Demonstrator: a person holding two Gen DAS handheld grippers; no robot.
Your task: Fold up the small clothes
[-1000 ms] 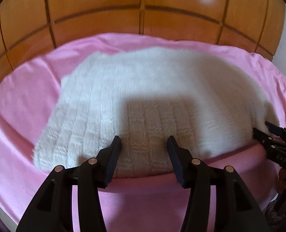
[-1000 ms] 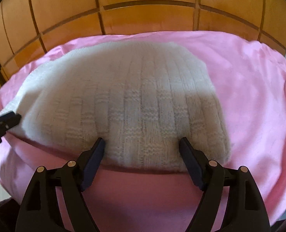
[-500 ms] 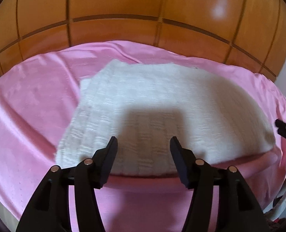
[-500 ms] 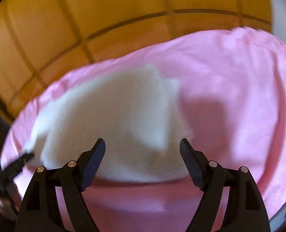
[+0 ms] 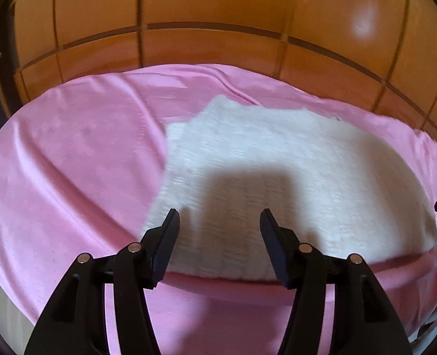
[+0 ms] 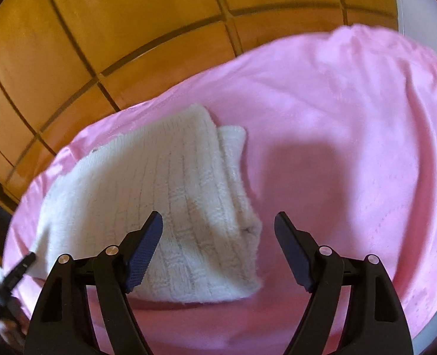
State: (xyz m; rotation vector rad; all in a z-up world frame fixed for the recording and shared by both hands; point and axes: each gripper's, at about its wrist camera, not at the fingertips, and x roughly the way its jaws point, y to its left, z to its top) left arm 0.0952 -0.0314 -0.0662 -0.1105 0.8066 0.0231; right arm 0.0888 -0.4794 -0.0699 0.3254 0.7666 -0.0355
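White knit sweater (image 5: 292,177) lies folded on pink sheet (image 5: 70,162), wood panelling (image 5: 218,14) at 12 o'clock. Left gripper (image 5: 218,224) and right gripper (image 6: 218,226): jaws released, empty, above sweater's near edge.

A cream-white knitted garment (image 6: 171,207), patterned with ribbed lines and basket-weave blocks, is seen on a plain pink cloth (image 6: 351,124). Behind the pink cloth, an orange-brown wooden panel (image 5: 212,6) is crossed by a grid of dark brown lines. In front of the garment, black gripper arms are shown, with dark blue finger pads (image 6: 144,248) on the right gripper (image 6: 218,236).
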